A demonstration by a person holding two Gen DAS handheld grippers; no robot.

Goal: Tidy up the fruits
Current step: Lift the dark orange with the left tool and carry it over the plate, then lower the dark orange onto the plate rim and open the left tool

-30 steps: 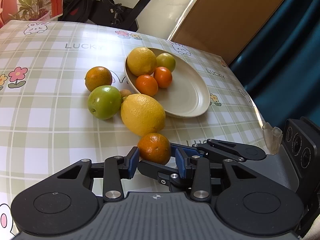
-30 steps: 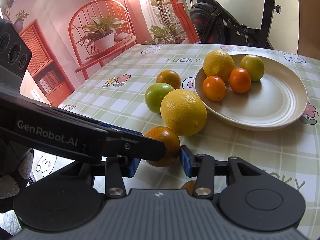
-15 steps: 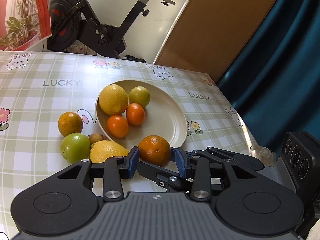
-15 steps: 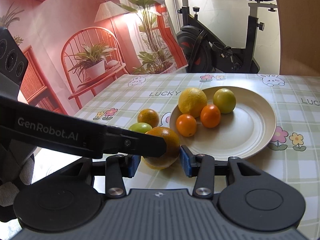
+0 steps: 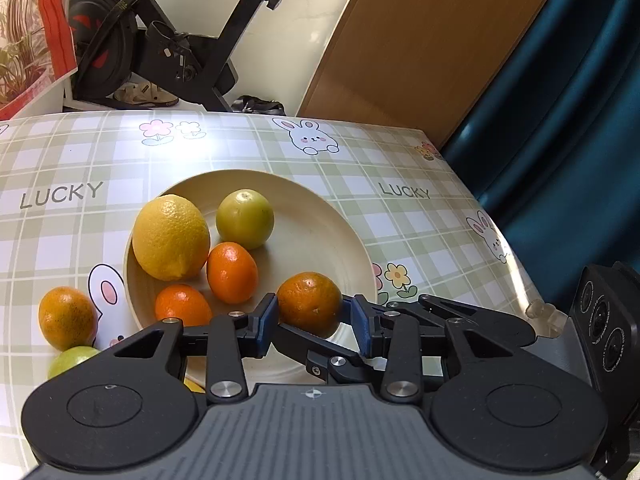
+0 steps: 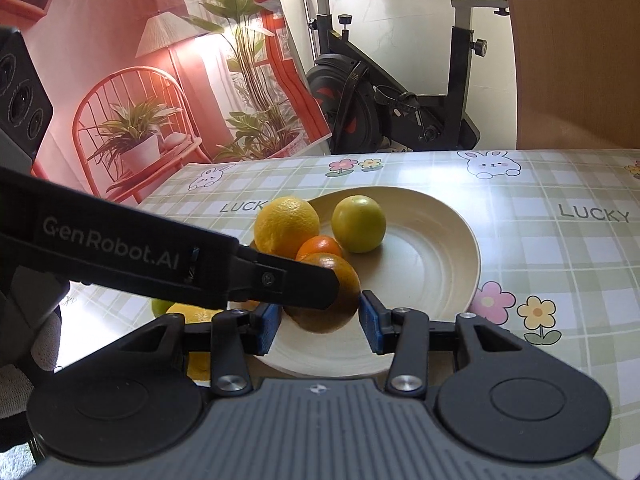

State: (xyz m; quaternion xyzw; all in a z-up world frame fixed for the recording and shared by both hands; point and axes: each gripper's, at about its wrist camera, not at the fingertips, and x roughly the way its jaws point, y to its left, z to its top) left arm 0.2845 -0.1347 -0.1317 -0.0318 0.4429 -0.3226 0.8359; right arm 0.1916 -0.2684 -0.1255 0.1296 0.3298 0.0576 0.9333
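Right now the held orange [image 5: 310, 302] hangs over the near rim of the plate [image 5: 320, 216], w/ the left tongs [image 5: 311, 320] clamped on it, blue pads on both sides. The right tongs [image 6: 318, 322] flank the same fruit closely; whether they actually press it, can't tell. Also can't tell if the orange touches the plate yet.

Risks, as I judge them:
- It sits at the rim, not the middle. Let go here and it may roll back off onto the bench [image 5: 420, 232].
- Two sets of tongs cross at one fruit, so opening either could snag the other and flick the orange.
- Pushing further in could bump the two small mandarins [image 5: 232, 272] just beside it, which lie against the lemon [image 5: 171, 236].

Views differ. The left wrist view shows fruit left out on the bench beside the plate: a loose orange [image 5: 67, 317] and a green fruit [image 5: 72, 360], plus the right tongs' fingers passing under the held orange. In the right wrist view the left tongs' arm crosses the frame and covers most of that, leaving only slivers of green and yellow, but the plate's bare far half shows clearly.
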